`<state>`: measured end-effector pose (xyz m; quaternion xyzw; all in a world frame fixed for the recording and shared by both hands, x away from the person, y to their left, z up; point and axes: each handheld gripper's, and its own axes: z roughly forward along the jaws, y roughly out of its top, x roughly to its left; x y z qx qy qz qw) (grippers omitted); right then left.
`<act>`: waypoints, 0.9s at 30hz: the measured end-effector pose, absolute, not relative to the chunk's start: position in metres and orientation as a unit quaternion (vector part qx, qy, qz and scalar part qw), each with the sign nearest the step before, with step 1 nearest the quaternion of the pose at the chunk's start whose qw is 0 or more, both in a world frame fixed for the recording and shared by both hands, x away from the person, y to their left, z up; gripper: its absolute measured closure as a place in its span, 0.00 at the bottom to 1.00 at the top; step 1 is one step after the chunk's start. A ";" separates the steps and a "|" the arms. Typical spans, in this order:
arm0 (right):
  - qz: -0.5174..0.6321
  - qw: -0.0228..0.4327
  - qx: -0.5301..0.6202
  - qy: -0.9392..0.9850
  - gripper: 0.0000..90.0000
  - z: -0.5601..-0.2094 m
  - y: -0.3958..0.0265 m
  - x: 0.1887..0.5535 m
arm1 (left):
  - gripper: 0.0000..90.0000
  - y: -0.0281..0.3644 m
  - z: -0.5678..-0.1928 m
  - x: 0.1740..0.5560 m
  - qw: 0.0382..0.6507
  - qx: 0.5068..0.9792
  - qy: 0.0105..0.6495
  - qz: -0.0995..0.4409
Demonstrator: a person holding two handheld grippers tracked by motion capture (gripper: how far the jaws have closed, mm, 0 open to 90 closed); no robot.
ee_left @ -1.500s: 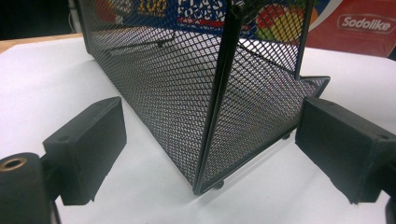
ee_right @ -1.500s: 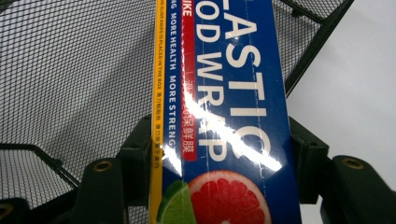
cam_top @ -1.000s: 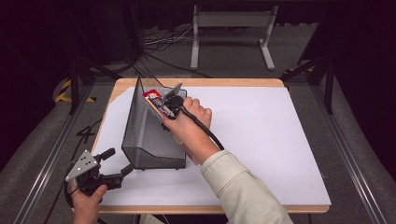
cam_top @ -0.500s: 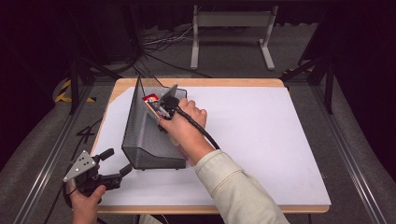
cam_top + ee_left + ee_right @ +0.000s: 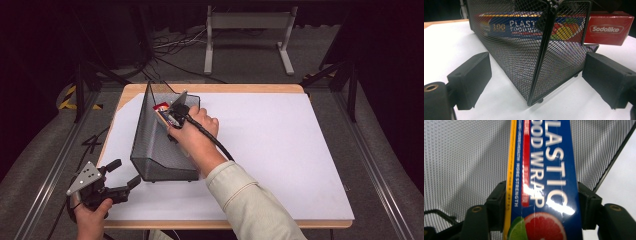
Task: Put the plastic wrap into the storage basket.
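A black mesh file holder (image 5: 150, 150) stands at the table's left. My right gripper (image 5: 169, 117) reaches into it from the right, with a blue plastic wrap box (image 5: 162, 113) between its jaws. In the right gripper view the box (image 5: 544, 170) runs up between the pads (image 5: 496, 202), which still look pressed to its sides; the jaws have just been opening slightly. My left gripper (image 5: 125, 172) is open near the table's front left corner, apart from the holder. In its own view the left gripper (image 5: 536, 82) faces the holder's corner (image 5: 534, 75), with the box (image 5: 524, 25) showing through the mesh.
A red box marked Sodolike (image 5: 609, 28) sits behind the holder's far end. White paper (image 5: 280, 150) covers the wooden table. A metal stand (image 5: 247, 30) and cables lie on the floor beyond the far edge.
The right hand has edged a little left and deeper into the holder with the box. The left hand has stayed where it was.
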<state>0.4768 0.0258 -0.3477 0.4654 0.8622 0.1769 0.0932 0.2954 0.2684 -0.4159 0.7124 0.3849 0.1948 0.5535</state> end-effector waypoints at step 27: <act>0.353 0.158 0.378 0.841 0.25 -0.298 -0.056 0.428 | 0.10 0.261 -0.420 0.295 0.541 0.723 0.382 0.195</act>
